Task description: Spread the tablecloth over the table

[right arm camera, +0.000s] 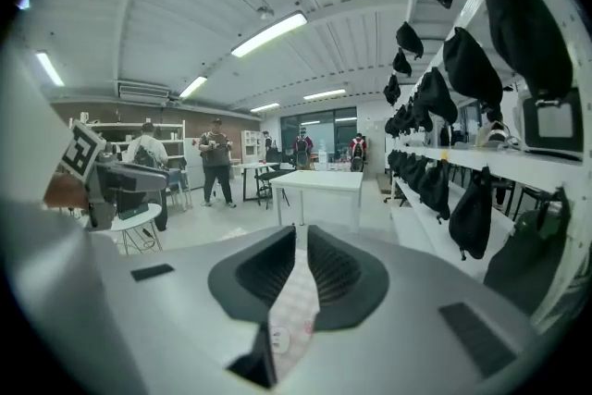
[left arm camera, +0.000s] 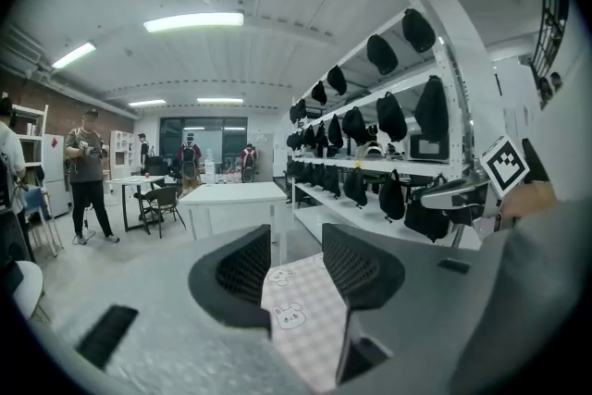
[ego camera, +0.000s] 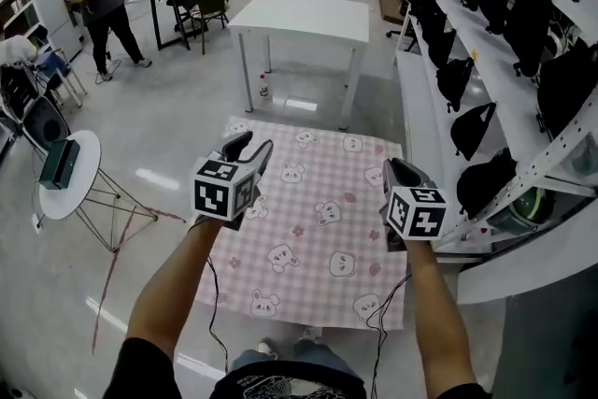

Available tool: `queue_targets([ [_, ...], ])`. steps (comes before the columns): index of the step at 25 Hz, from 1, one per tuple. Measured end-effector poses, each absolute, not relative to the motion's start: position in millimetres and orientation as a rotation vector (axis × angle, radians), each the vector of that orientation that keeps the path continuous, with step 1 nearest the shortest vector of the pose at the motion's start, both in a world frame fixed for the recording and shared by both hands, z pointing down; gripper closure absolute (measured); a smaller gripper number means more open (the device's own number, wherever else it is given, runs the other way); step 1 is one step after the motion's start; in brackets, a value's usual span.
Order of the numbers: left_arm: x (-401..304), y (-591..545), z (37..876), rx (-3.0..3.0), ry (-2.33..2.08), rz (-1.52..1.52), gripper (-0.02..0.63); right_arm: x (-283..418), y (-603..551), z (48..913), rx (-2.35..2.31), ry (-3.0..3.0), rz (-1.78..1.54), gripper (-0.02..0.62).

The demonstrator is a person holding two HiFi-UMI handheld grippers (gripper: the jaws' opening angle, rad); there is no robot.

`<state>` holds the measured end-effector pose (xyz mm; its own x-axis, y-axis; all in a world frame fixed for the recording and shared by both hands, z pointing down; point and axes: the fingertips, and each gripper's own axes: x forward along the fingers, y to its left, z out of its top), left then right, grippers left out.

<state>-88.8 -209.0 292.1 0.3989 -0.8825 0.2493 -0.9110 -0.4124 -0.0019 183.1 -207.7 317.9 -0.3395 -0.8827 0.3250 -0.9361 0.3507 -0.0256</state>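
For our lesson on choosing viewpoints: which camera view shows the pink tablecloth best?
The head view: nearly the whole tablecloth is spread out, bear print visible. The gripper views each show only a narrow strip inside the left claw and right claw.

Bright, even light falls from long white ceiling strip lights (left arm camera: 194,21) — shadows stay faint and soft. The glossy grey floor (ego camera: 154,178) carries pale glare patches. Both gripper views bulge fisheye-fashion, with black corners and straight lines bent at the edges. The pink checked tablecloth (ego camera: 308,238) is sharp and evenly lit.
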Motion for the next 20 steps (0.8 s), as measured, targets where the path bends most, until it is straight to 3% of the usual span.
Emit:
queue_targets([
  [7, -84, -121, 287, 2.631, -1.529, 0.353, 0.478, 142, -119, 284, 1.715, -2.401, 0.300, 0.589],
  [13, -90, -50, 279, 2.689, -1.483, 0.311, 0.558, 100, -41, 276, 1.738, -2.395, 0.266, 0.591],
  [20, -91, 8, 276, 2.725, -1.441, 0.319, 0.604, 58, 23, 268, 1.719, -2.394, 0.189, 0.591],
])
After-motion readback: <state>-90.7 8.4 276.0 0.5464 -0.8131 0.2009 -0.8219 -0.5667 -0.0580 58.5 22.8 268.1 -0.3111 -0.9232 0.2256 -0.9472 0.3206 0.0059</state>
